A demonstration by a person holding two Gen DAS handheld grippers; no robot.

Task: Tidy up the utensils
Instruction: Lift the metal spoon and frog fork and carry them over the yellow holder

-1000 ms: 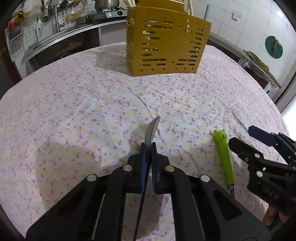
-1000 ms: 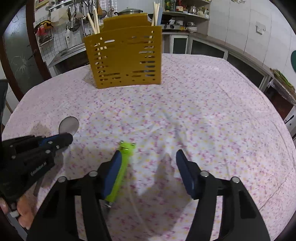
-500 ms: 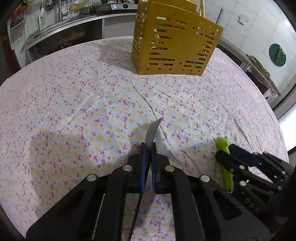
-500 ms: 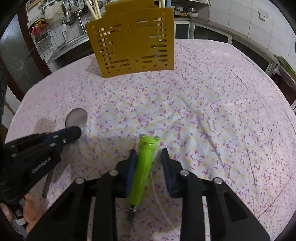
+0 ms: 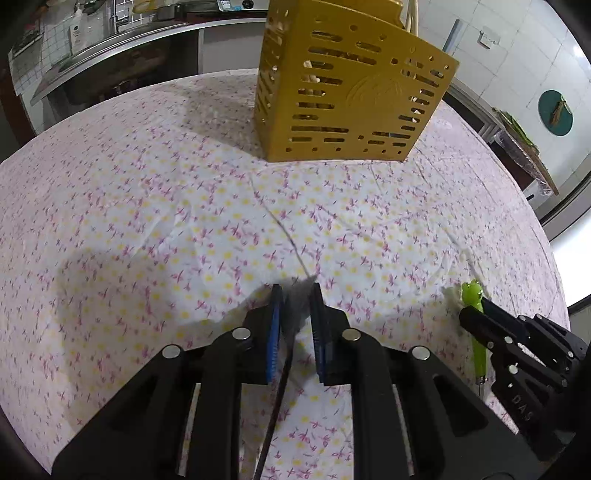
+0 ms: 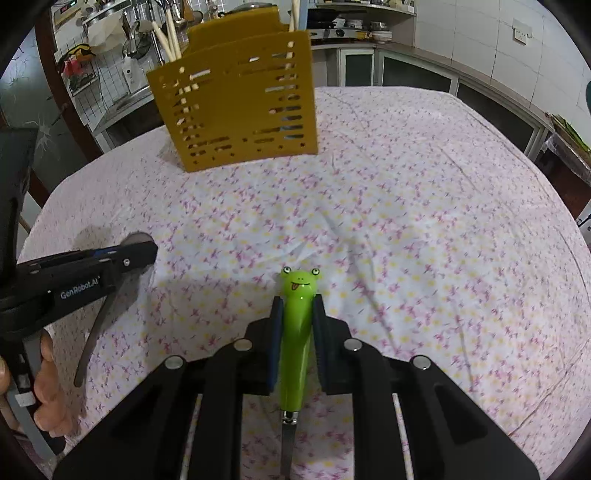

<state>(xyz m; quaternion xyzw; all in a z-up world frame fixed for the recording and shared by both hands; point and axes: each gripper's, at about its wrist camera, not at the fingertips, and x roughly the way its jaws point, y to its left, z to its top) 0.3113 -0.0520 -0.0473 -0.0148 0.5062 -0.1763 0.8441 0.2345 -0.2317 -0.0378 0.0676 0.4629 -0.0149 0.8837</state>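
The left tool (image 5: 295, 299) has its two blue-padded fingers parted by a narrow gap, and a metal spoon (image 5: 297, 295) sits in that gap; its bowl is blurred at the fingertips and its dark handle runs back under the tool. Whether the pads actually press on the spoon cannot be told from the left wrist view. In the right wrist view the same spoon (image 6: 98, 325) hangs from the left tool (image 6: 147, 253), bowl at the tips and handle slanting down above the cloth.

The right tool (image 6: 297, 306) is closed nearly all the way on a green frog-headed utensil handle (image 6: 297, 325), both pads touching its sides. The frog face pokes out past the fingertips, and a metal shank leaves the handle's rear end beneath the tool.

Ahead of both tools, well apart from them, a yellow slotted utensil holder (image 6: 236, 107) stands upright on the bench (image 6: 406, 221), which is covered with a floral tablecloth. Pale chopsticks (image 6: 168, 35) stick up out of the holder.
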